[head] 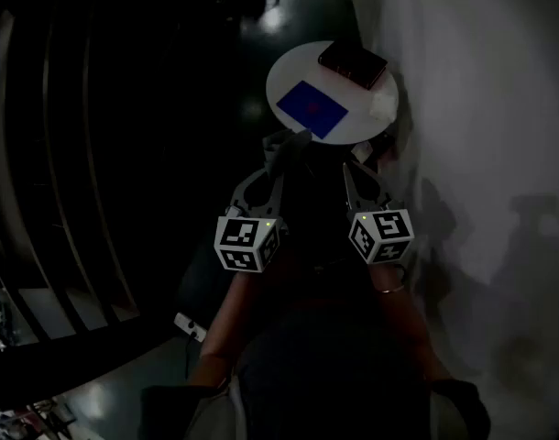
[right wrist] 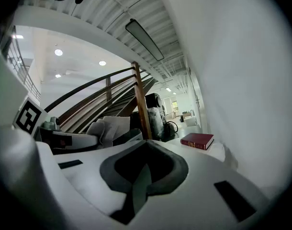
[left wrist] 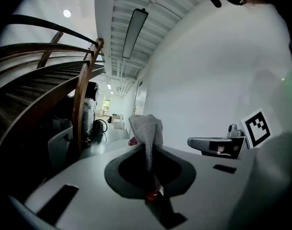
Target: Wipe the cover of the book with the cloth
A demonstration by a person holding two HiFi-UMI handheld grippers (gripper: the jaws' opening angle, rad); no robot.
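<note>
A dark red book (head: 353,63) lies at the far side of a small round white table (head: 289,73); the right gripper view shows the book (right wrist: 197,140) flat and closed. My left gripper (head: 281,147) is held short of the table's near edge, shut on a grey knit cloth (left wrist: 146,127) that stands up out of the jaws (left wrist: 148,163). The cloth (right wrist: 107,129) also shows in the right gripper view. My right gripper (head: 360,166) hovers beside the left one, shut with nothing in it (right wrist: 143,170). Neither touches the book.
A blue rectangular mat (head: 312,108) lies in the middle of the table, and a small white object (head: 382,106) sits at its right edge. A white wall (head: 481,108) runs close on the right. A staircase with a wooden rail (left wrist: 84,95) rises at the left.
</note>
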